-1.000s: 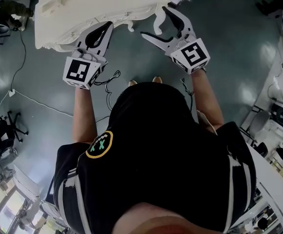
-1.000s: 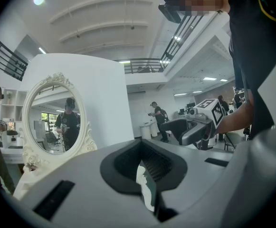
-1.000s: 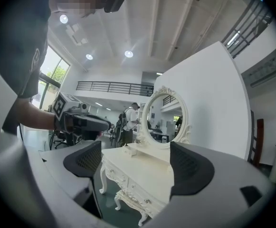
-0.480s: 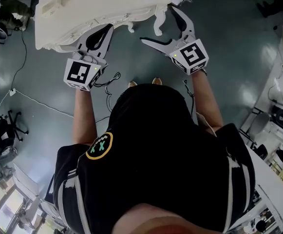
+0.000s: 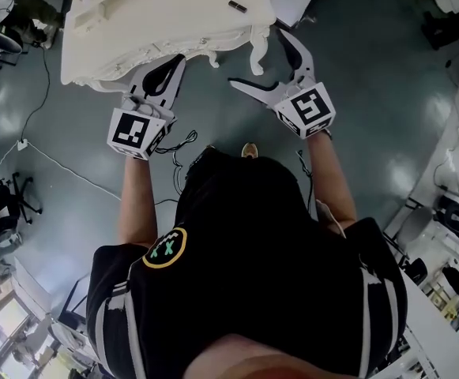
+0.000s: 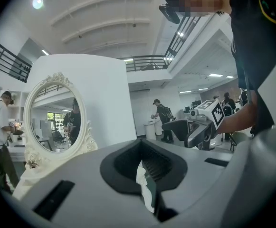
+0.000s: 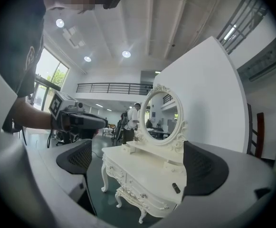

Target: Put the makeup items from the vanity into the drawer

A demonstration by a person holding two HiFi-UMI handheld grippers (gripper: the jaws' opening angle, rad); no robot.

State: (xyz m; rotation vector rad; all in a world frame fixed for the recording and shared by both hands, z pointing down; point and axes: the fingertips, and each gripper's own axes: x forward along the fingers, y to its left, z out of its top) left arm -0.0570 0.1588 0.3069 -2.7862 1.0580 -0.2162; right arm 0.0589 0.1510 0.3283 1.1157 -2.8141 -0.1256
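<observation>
A white vanity point(image 5: 158, 14) stands on the grey floor in front of me, its drawers point(image 7: 138, 194) closed. One small dark makeup tube point(image 5: 237, 6) lies near the vanity's right front corner, and it also shows in the right gripper view point(image 7: 176, 187). My right gripper point(image 5: 258, 57) hovers just off that corner with its jaws spread wide and nothing between them; the vanity point(image 7: 142, 170) shows in the gap. My left gripper point(image 5: 178, 60) is at the vanity's front edge, jaws shut and empty. The oval mirror point(image 7: 160, 115) stands at the back.
A tall white partition point(image 7: 209, 89) rises behind the vanity. Cables point(image 5: 55, 164) trail over the floor at the left, near an office chair point(image 5: 0, 212). A white table point(image 5: 450, 314) is at the right. People stand far off in the room.
The right gripper's jaws have spread a little wider. Both grippers have held their places before the vanity while the head view shifted slightly.
</observation>
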